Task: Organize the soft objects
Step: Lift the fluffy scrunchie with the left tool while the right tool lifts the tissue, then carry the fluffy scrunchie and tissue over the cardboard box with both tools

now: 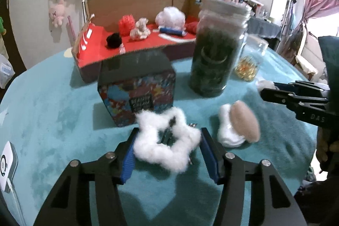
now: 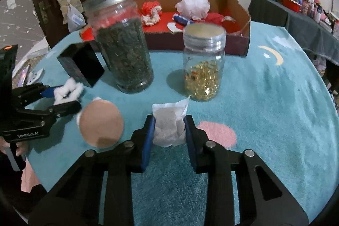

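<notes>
My left gripper (image 1: 167, 148) pinching white fluffy scrunchie (image 1: 167, 144) over teal mat (image 1: 63, 120). My right gripper (image 2: 169, 130) clamped on white pouch (image 2: 169, 126). Powder puff (image 2: 101, 123) lying between them. Red-lined box (image 2: 239, 35) behind jars.

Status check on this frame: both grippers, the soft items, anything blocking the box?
Left hand-held gripper around white fluffy star. Right hand-held gripper shut on white pouch. Two jars stand before cardboard box.
</notes>
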Available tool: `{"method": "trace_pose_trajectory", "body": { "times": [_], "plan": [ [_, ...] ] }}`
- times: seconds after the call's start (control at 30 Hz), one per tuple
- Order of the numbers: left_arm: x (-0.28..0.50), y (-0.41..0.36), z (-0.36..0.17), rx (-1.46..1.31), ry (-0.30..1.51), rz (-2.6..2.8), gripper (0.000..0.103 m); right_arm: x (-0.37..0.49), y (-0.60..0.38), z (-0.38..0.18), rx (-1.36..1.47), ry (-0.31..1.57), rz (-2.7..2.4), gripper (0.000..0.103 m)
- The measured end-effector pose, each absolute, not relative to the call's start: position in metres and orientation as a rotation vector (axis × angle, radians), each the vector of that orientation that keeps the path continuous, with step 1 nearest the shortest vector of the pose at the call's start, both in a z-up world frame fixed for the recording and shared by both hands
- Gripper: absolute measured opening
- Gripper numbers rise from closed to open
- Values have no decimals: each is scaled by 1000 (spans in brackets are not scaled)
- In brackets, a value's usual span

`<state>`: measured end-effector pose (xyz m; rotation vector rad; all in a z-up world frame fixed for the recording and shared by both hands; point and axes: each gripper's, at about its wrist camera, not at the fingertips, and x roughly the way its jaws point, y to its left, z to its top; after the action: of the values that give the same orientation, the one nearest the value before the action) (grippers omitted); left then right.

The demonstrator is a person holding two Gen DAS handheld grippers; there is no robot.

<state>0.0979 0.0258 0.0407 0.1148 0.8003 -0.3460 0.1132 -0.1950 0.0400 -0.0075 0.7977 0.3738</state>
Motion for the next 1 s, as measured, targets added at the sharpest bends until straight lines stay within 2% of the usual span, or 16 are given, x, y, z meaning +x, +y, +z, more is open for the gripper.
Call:
{"method": "trace_pose_trajectory", "body": {
  "times": [0.43,1.0],
  "plan": [
    [97,24,48,99,789,-344,58,106,-190,55,-35,750,393,27],
    [105,95,50,75,821,-217,58,117,-242,52,23,789,306,27]
  ]
}}
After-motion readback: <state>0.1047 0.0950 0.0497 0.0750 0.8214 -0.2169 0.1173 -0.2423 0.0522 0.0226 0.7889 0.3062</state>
